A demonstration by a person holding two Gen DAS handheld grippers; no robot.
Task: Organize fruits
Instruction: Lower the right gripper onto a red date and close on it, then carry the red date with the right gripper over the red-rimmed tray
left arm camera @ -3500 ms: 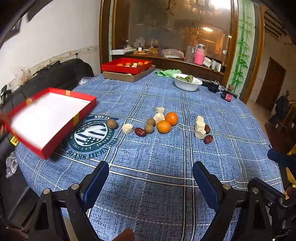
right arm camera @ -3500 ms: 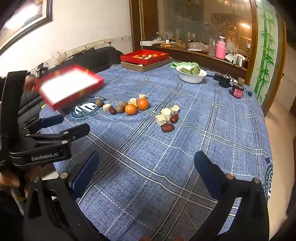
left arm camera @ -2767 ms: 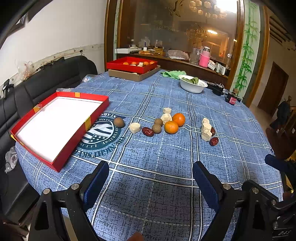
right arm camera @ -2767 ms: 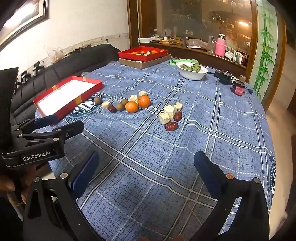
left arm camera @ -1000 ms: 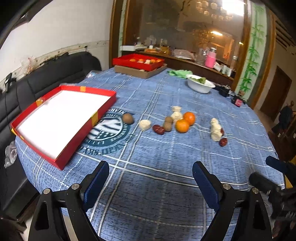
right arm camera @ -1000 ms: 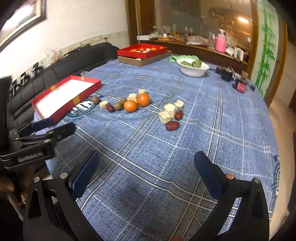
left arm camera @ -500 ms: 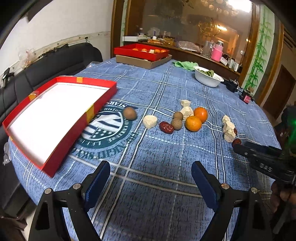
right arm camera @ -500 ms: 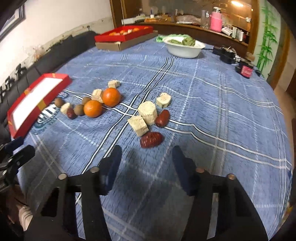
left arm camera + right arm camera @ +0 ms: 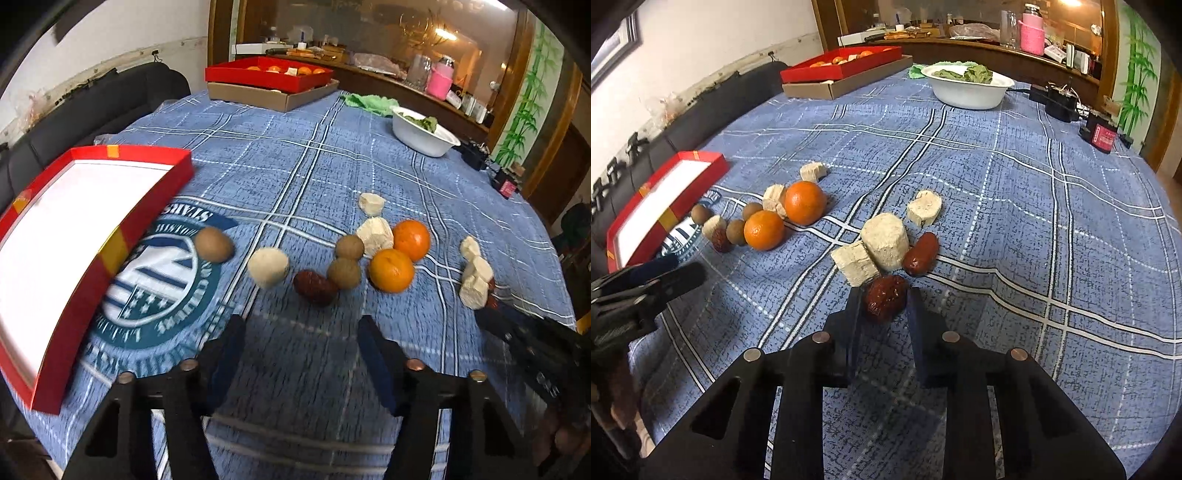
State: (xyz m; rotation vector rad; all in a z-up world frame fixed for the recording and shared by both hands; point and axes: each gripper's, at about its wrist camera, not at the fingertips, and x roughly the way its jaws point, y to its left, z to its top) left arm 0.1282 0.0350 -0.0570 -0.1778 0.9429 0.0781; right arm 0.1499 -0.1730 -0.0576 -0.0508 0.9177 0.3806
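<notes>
My right gripper (image 9: 884, 295) is low over the blue checked cloth, its jaws closing with the pads against a wrinkled red date (image 9: 884, 297). Just beyond lie pale chunks (image 9: 885, 242) and a second date (image 9: 921, 254). My left gripper (image 9: 299, 330) hovers short of another red date (image 9: 314, 288); its jaws are closing with nothing between them. Ahead of it lie two oranges (image 9: 391, 269), brown round fruits (image 9: 344, 272) and a pale chunk (image 9: 267, 266). An empty red tray (image 9: 155, 206) with a white floor sits at the left.
A white bowl of greens (image 9: 967, 86) stands at the far side. A second red tray with fruit (image 9: 269, 75) rests on a cardboard box. A black sofa (image 9: 92, 110) runs along the table's left edge. Black devices (image 9: 1060, 98) sit far right.
Both grippers have come forward and down toward the fruit. The right jaws have narrowed from wide apart onto the near date. The left jaws have narrowed too.
</notes>
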